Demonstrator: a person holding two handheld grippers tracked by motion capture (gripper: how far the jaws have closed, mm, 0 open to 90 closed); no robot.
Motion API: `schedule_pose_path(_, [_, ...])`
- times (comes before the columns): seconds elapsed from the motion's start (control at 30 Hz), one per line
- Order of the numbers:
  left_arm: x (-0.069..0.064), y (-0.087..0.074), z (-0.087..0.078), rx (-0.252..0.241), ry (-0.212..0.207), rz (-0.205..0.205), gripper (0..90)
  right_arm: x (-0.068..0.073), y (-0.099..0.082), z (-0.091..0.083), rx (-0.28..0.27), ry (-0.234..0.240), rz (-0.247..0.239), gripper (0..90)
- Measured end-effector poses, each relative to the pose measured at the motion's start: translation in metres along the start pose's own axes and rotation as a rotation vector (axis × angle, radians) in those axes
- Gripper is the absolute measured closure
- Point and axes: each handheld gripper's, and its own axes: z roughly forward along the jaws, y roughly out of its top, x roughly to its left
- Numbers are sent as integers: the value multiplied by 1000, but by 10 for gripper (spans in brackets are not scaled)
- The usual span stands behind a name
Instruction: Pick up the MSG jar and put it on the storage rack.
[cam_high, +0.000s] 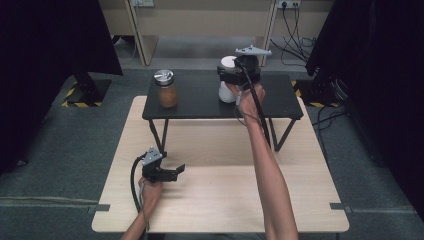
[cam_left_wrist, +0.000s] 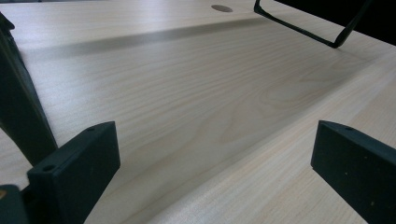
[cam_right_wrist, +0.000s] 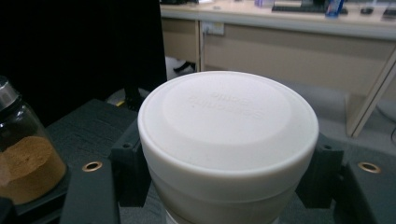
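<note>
Right hand-held gripper (cam_right_wrist: 229, 186) clamped round white container (cam_right_wrist: 229, 135) — glass jar (cam_right_wrist: 23, 158) beside.

One white container (cam_high: 227, 80), one glass jar (cam_high: 166, 89), two claws (cam_high: 176, 171), one black shelf (cam_high: 200, 102)

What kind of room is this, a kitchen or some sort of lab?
Probably an office or lab set up for recording, not a kitchen: dark screens flank a wooden table, desks and wall sockets stand behind, and the floor is grey carpet.
</note>
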Motion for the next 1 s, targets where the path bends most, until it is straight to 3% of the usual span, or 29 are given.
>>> schedule_pose_path(1.0, [-1,0,0,3,1,5,5,1,-4,-2,-13,0,-9,341])
